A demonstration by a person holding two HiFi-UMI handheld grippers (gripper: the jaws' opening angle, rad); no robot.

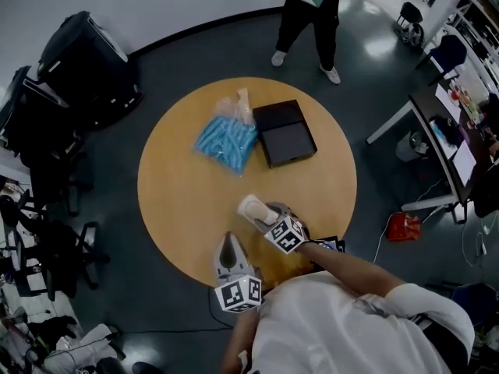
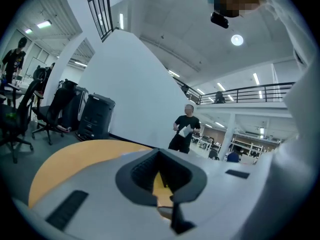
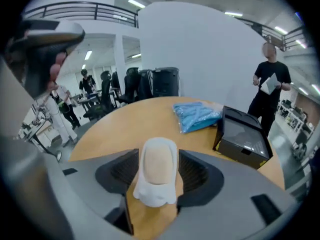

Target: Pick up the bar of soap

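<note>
The right tool (image 3: 158, 156) stood wide open on the bench (image 1: 179, 201), the wrapped bar of soap (image 3: 159, 179) lying lengthwise between its jaws, unpinched; the left tool (image 1: 229, 241) hung shut, empty, alongside.

Round tan wooden table (image 1: 175, 209); black square box (image 1: 285, 133) lying open on it; crinkly blue plastic packet (image 1: 226, 140) touching the box's left side; beige bar of soap in a white holder (image 1: 253, 207) nearer than the box.

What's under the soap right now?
The bar of soap lies in a white holder on the round table. Whether anything lies beneath the holder is hidden by it.
</note>
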